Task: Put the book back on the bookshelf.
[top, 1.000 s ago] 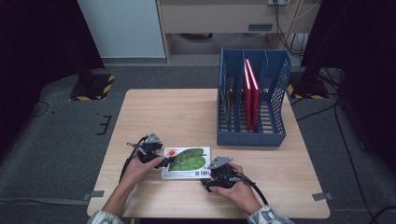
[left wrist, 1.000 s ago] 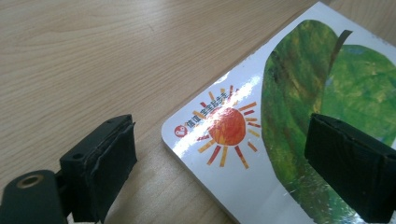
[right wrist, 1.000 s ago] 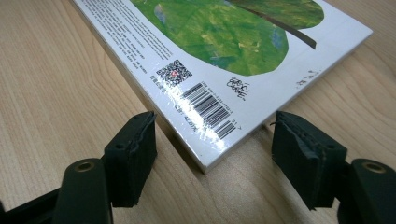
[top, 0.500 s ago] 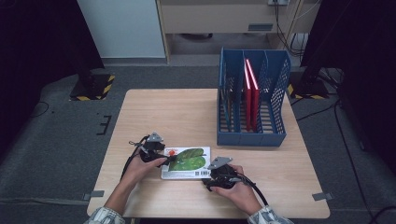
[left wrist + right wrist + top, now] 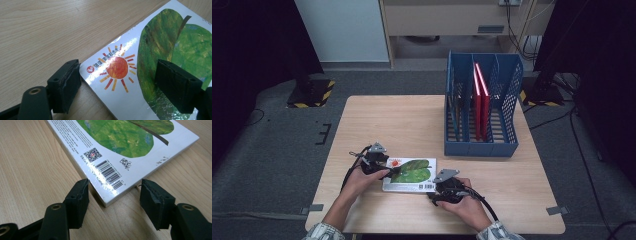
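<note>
The book (image 5: 410,174) lies flat near the table's (image 5: 412,120) front edge — the left gripper (image 5: 117,82) and right gripper (image 5: 113,202), jaws apart, straddle opposite corners of it.

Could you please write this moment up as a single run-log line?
left gripper: open, jaws astride book corner | right gripper: open, at barcode corner | book: flat on table | blue file rack: two red books upright

A glossy white book (image 5: 409,174) printed with large green leaves, an orange-red sun with rays (top corner) and a black barcode lies on a pale wooden table (image 5: 412,120). A blue mesh file rack (image 5: 482,112) holds red folders (image 5: 480,97). Gripper jaws are black.
</note>
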Action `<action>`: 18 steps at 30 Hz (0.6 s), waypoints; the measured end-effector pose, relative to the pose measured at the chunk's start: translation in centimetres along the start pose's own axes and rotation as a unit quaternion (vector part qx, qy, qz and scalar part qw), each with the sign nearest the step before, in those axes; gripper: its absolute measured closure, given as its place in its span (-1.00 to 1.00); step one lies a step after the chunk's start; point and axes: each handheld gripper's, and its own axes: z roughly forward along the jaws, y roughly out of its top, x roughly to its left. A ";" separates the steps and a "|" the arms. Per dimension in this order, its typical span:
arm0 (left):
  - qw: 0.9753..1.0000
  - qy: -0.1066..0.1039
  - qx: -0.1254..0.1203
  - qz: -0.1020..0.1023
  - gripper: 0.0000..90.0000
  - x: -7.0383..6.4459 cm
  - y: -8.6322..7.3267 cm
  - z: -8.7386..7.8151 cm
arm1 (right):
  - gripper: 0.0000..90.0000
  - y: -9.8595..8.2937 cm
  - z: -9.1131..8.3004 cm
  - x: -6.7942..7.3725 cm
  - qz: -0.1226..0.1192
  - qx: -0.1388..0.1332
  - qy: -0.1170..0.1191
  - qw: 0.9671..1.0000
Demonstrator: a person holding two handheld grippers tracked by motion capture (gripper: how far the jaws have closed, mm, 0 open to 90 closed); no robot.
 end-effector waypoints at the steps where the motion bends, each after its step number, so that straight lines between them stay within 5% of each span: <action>1: 1.000 -0.001 -0.001 0.001 -0.56 0.0 0.0 0.0 | -0.11 0.0 0.0 0.0 0.000 -0.001 0.000 1.000; 18: 1.000 0.002 0.000 -0.007 -0.42 0.1 0.0 -0.5 | -0.30 0.1 0.4 0.1 0.001 -0.005 -0.002 1.000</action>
